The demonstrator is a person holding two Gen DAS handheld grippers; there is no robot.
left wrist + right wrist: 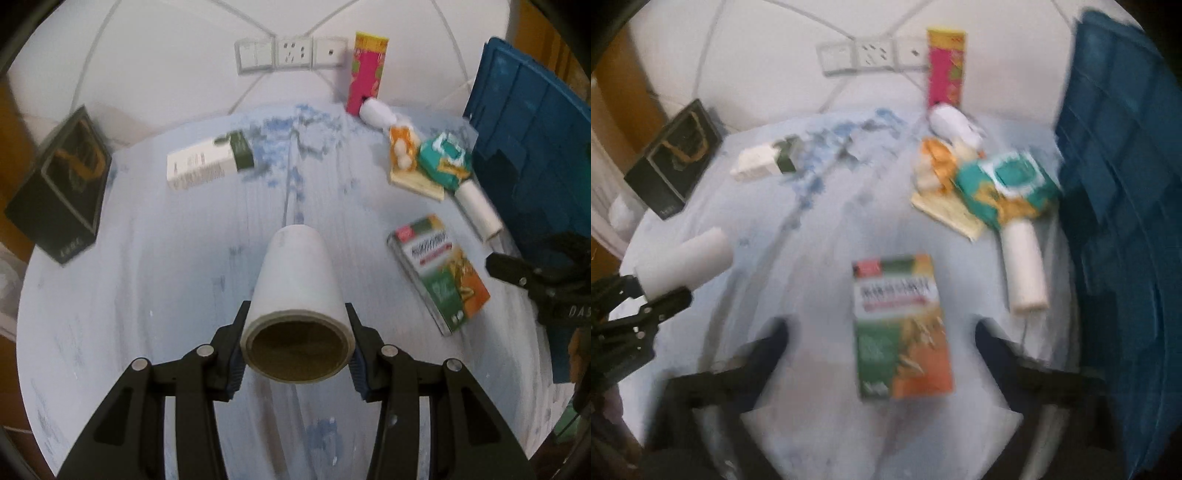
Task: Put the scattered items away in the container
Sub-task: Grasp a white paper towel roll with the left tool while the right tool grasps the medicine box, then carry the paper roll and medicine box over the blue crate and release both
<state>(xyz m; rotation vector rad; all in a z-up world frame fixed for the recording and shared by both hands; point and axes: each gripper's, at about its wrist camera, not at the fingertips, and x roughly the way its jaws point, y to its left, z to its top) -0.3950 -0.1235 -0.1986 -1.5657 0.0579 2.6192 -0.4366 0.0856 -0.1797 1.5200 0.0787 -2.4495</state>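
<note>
My left gripper point(297, 317) is shut on a white roll with a cardboard core point(299, 280), held above the round pale blue table point(147, 277); the roll also shows in the right wrist view point(683, 258). My right gripper point(881, 332) is open, its fingers either side of a green and orange box point(901, 328) lying flat; that box also shows in the left wrist view point(439, 273). The blue container point(535, 147) stands at the table's right edge, and also shows in the right wrist view point(1126, 221). The right wrist view is blurred.
A second white roll point(478, 210), a teal wipes pack point(445, 158), an orange packet point(402, 147) on a flat yellow pack, a white bottle point(376, 112) and a tall pink box point(367, 72) lie near the container. A white and green box point(210, 160) and a black box point(61, 184) sit at the left.
</note>
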